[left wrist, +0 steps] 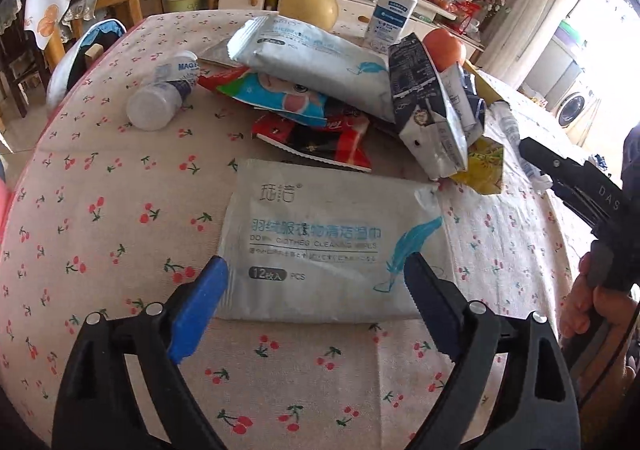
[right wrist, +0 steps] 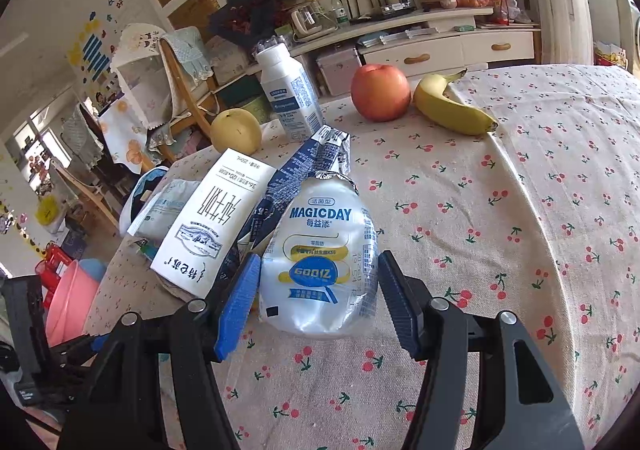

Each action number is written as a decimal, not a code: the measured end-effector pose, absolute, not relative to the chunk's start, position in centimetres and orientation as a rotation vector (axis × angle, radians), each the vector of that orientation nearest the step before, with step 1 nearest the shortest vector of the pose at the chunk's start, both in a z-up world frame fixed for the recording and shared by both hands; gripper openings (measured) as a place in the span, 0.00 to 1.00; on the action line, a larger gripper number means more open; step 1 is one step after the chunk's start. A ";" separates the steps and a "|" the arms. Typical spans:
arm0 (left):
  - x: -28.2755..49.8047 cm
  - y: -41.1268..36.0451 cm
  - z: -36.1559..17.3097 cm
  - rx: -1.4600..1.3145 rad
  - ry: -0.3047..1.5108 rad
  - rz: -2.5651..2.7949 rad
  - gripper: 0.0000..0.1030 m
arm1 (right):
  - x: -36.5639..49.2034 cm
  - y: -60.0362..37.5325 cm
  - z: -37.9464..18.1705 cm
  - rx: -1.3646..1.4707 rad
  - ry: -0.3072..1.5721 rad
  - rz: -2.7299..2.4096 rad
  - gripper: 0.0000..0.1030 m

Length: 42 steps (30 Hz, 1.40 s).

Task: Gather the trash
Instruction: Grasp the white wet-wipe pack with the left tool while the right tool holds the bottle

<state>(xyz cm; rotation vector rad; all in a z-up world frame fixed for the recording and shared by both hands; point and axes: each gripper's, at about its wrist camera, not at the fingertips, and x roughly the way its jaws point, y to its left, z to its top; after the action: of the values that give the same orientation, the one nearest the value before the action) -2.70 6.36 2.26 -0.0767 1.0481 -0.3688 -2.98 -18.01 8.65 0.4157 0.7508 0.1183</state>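
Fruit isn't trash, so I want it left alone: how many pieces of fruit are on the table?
3 visible: a yellow pear left of the upright white bottle, a red apple right of it, and a banana touching the apple's right side. The trash pile may hide more.

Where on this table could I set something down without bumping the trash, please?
Bare cloth lies right of the crushed Magicday bottle, below the banana. More lies in front of the wipes packet, toward the table's near edge. It is crowded from that packet back to the wrapper pile and milk carton.
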 end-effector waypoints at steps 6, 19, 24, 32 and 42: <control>-3.8 3.4 2.2 -0.061 1.094 -0.621 0.87 | -3.1 -17.5 8.8 0.405 0.755 0.135 0.60; -3.0 -1.1 3.9 0.558 0.962 -0.731 0.87 | -3.5 -18.8 8.7 0.455 0.756 0.118 0.60; 0.0 -0.7 2.5 0.609 1.026 -0.756 0.89 | -3.4 -18.4 8.7 0.436 0.758 0.124 0.60; 1.5 -1.9 1.7 0.594 0.990 -0.822 0.96 | -3.0 -17.7 8.8 0.420 0.761 0.130 0.60; 1.4 -2.7 1.2 0.507 0.956 -0.792 0.90 | -3.0 -16.5 8.8 0.375 0.764 0.134 0.60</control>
<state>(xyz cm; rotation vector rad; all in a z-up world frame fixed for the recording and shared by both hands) 1.39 -2.67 1.15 0.5073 0.9557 -0.7922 -2.99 -16.53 8.81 0.3748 0.7638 0.1341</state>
